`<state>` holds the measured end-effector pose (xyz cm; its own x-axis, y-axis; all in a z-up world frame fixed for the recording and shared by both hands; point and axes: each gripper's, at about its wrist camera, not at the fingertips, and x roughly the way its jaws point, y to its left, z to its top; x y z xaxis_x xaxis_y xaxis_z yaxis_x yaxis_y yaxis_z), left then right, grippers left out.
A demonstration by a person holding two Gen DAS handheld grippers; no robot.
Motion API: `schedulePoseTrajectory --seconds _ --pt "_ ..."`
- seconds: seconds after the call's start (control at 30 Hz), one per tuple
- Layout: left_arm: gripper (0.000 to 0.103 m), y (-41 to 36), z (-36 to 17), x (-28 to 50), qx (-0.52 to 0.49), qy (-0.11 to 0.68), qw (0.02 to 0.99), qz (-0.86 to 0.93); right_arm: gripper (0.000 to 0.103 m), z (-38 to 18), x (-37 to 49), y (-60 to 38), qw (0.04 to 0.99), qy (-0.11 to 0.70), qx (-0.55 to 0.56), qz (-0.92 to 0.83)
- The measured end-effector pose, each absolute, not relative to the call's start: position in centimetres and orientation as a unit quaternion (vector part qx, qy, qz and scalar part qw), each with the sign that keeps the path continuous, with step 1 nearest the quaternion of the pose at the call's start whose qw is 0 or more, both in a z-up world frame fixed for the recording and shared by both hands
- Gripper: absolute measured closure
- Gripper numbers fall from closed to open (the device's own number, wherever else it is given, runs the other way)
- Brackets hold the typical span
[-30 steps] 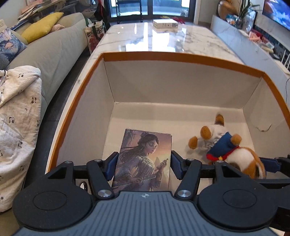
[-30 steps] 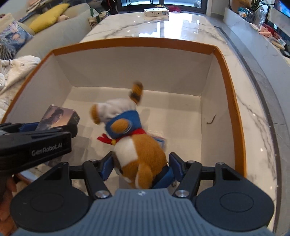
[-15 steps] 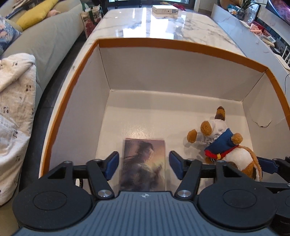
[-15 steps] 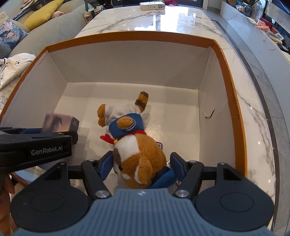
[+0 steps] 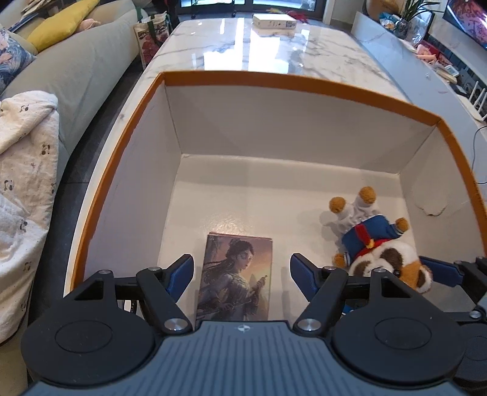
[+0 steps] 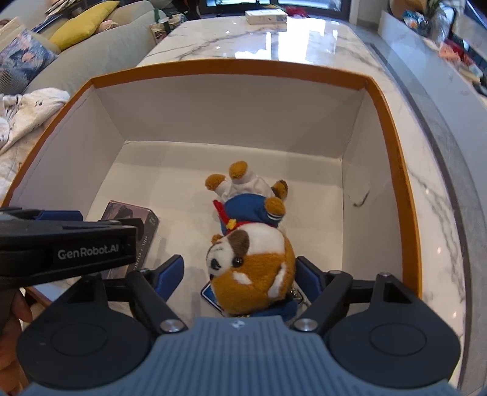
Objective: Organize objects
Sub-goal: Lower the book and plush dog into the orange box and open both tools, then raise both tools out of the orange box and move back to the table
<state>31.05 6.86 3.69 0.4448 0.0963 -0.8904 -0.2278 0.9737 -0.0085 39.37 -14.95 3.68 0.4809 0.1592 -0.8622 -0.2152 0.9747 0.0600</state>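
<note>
A white box with an orange rim (image 5: 274,80) (image 6: 231,65) stands on the marble table. A card box with a painted woman (image 5: 236,275) lies flat on its floor; my left gripper (image 5: 242,272) is open, its fingers apart on either side and clear of it. A brown-and-white plush dog in blue (image 6: 252,240) (image 5: 377,243) lies on the floor to the right. My right gripper (image 6: 240,274) is open with the plush head between its spread fingers. The card box shows partly behind the left gripper in the right wrist view (image 6: 134,219).
A small white box (image 5: 274,21) sits at the table's far end. A grey sofa (image 5: 70,70) with a yellow cushion and a patterned blanket (image 5: 24,170) runs along the left. A low shelf with clutter (image 5: 441,61) runs along the right.
Both grippers opened and drew back upward. The card box dropped flat onto the box floor; the plush dog was let go and lies on the floor.
</note>
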Motion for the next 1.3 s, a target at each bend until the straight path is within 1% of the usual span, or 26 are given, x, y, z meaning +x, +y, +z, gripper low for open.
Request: schedulePoseTrajectory --seconds 0.37,1.07,1.13,1.17,1.3 --pt "0.020 6.8 5.8 30.0 -0.074 0.486 0.864 0.109 0.021 4.8 38.8 -15.3 0.867 0.485 -0.023 0.114" --pt "0.020 6.1 6.5 29.3 -0.068 0.471 0.871 0.120 0.018 6.0 38.1 -15.0 0.880 0.462 -0.022 0.111" --pt "0.020 6.0 6.7 29.2 -0.067 0.469 0.873 0.119 0.017 6.2 38.0 -15.0 0.883 0.456 -0.025 0.109" --pt "0.020 6.0 6.8 29.1 -0.067 0.467 0.873 0.119 0.014 6.4 37.9 -15.0 0.885 0.453 -0.028 0.104" --pt "0.020 5.9 7.3 28.8 -0.065 0.458 0.878 0.121 0.013 7.0 37.7 -15.4 0.891 0.442 -0.028 0.097"
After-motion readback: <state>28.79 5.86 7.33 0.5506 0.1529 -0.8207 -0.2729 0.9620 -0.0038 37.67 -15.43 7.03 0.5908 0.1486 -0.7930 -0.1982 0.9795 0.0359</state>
